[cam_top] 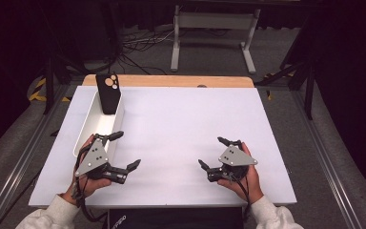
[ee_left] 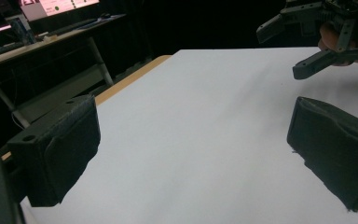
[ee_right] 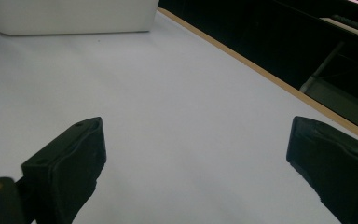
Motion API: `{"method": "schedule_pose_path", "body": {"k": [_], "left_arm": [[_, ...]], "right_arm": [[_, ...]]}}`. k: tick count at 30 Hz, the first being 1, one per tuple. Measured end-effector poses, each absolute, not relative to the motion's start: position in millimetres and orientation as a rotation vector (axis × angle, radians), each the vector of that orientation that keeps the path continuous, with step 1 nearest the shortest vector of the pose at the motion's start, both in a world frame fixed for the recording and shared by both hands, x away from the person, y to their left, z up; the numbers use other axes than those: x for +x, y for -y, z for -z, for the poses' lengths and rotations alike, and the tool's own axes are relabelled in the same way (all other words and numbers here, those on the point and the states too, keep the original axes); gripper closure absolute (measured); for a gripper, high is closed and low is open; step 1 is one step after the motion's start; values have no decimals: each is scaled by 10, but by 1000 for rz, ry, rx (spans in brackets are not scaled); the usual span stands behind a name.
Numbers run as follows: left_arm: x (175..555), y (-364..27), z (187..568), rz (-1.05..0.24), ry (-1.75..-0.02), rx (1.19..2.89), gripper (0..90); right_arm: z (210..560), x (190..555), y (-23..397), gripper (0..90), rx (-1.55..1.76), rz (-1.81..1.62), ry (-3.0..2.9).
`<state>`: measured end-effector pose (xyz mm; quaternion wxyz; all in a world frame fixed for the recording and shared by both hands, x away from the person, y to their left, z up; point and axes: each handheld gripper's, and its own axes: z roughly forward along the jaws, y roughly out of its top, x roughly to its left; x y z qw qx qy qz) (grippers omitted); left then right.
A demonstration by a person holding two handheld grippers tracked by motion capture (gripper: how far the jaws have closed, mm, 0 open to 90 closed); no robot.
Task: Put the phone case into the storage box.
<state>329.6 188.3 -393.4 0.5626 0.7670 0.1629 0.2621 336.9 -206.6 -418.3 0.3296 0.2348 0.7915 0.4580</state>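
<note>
Both grippers rest on the white table (cam_top: 181, 119), jaws spread, holding nothing. Left gripper (cam_top: 125, 150) sits just beside the white bin (cam_top: 86, 131); a black phone case (cam_top: 108, 93) leans inside its far end. Right gripper (cam_top: 212, 152) lies well apart.

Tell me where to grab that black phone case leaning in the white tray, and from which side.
Grip the phone case by its upper end, the part with the camera cutout, which sticks up above the white tray. Come from above with the left gripper, the nearer one, jaws across the long side edges. The lower end sits inside the tray walls, so it is harder to reach.
</note>
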Motion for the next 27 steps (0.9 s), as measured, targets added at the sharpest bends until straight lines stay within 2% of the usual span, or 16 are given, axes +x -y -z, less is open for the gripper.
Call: {"method": "schedule_pose_path", "body": {"k": [27], "left_arm": [[3209, -1854, 4227, -581, -448, 1859, 28]], "right_arm": [[4200, 3352, 2070, 53, 610, -1191, -2081]]}}
